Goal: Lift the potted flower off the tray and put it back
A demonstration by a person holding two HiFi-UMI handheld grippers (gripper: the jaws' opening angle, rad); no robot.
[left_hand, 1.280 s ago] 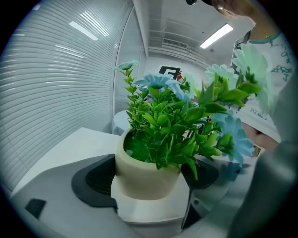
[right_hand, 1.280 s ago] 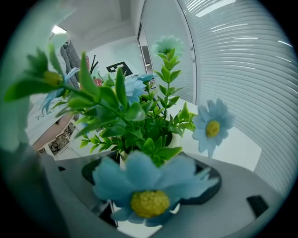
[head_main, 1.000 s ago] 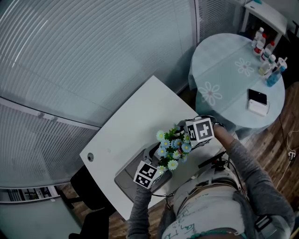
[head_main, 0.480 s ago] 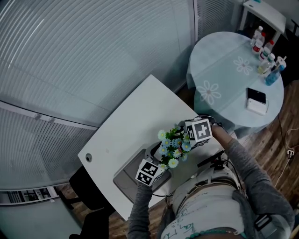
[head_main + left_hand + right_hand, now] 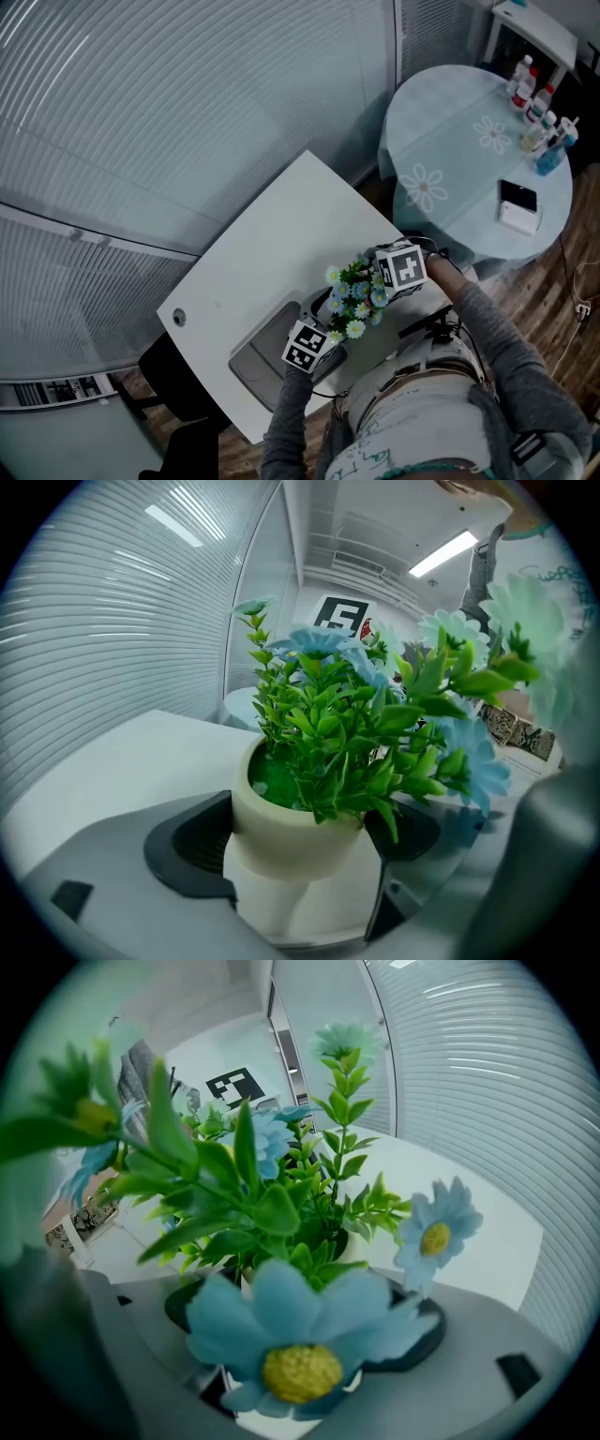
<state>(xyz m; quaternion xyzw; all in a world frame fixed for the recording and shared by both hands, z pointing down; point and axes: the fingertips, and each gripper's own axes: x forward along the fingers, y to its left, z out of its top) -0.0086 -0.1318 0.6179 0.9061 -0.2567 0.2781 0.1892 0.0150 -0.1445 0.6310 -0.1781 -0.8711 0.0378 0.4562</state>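
potted flower [image 5: 281,813] stands upright, stems up, in left gripper [image 5: 298,847].

Potted flower [image 5: 354,298], cream pot, blue blooms, upright; seemingly raised over right end of grey tray [image 5: 255,361].

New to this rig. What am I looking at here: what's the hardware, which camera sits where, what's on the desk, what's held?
No robot: a person holds a two-jaw gripper in each hand. The head view looks down from their head; the other two cameras ride on the grippers, looking along the jaws. On the white table lies a grey tray. The left gripper and right gripper both clamp the potted flower from opposite sides; a bloom hides much of the right one's grip.
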